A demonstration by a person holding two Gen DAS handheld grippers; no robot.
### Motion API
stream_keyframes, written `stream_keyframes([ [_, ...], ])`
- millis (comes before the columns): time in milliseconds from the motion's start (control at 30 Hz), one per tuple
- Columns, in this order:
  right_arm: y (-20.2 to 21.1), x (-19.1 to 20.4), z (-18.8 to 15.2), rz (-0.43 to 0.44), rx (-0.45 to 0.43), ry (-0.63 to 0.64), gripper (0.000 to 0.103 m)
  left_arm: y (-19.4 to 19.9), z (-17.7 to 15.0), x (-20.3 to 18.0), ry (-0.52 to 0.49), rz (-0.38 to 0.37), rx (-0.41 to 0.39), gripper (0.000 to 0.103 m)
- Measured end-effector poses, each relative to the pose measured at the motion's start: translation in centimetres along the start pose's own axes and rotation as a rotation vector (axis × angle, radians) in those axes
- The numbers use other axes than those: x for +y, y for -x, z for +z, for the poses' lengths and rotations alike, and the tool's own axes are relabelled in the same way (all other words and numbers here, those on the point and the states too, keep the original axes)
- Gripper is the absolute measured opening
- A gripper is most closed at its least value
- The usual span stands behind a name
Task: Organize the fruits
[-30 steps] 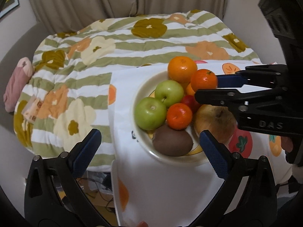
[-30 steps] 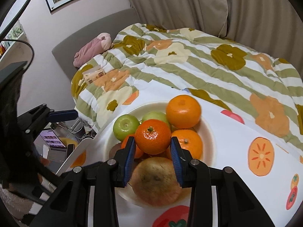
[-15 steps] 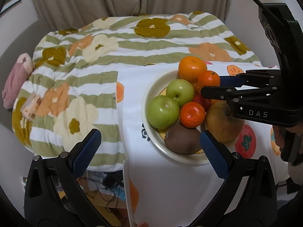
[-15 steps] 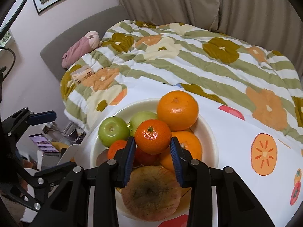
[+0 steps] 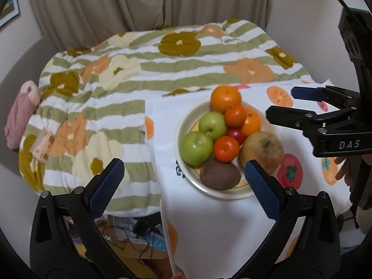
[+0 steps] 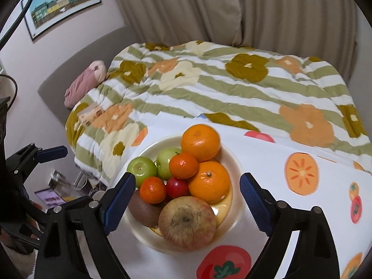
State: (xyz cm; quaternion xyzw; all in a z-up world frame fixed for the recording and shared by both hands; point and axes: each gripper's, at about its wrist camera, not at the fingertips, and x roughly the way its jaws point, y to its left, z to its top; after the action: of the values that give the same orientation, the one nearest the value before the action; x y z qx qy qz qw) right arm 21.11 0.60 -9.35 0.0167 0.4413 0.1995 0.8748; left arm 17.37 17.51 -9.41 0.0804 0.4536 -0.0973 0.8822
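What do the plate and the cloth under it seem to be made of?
Plate: probably glazed ceramic, cream with a soft sheen on its smooth rim; hard plastic is possible.
Cloth: thin woven fabric, matte white with printed fruit pictures; it hangs limp and folded over the edge.

One cream plate (image 6: 234, 162) on the worktop carries nine fruits. Two green apples: one at the rim (image 6: 141, 168), one behind it (image 6: 165, 162). Two large oranges: far (image 6: 200, 142), near (image 6: 209, 181). Two small tangerines: upper (image 6: 183, 165), lower (image 6: 152, 190). One small red fruit (image 6: 177, 187). One brown kiwi (image 6: 144, 211). One large russet apple (image 6: 187, 222). Beyond the plate: one pink cushion (image 6: 81, 84), one framed picture (image 6: 62, 2).
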Motion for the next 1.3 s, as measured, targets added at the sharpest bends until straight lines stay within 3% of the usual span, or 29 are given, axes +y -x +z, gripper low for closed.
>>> stream_keyframes([
  [267, 9.3, -1.3, 0.1, -0.075, -0.099, -0.021, 0.091, 6.8, 2.0, -3.5, 0.046, 0.035, -0.116, 0.103],
  [367, 13.0, -2.3, -0.6, -0.127, -0.125, -0.023, 0.103, 9.2, 2.6, -5.6, 0.088, 0.062, -0.138, 0.103],
  [600, 19.8, -5.4, -3.7, -0.278, -0.137, -0.084, 0.103, 13.3, 2.2, -10.3, 0.146, 0.111, -0.201, 0.103],
  [900, 23.0, -8.3, -7.4, -0.362, -0.144, -0.155, 0.103, 15.0, 0.5, -14.2, 0.163, 0.137, -0.261, 0.103],
  [1300, 24.1, -8.5, -7.9, -0.376, -0.168, -0.15, 0.103, 15.3, 0.6, -15.8, 0.142, 0.138, -0.27, 0.103],
])
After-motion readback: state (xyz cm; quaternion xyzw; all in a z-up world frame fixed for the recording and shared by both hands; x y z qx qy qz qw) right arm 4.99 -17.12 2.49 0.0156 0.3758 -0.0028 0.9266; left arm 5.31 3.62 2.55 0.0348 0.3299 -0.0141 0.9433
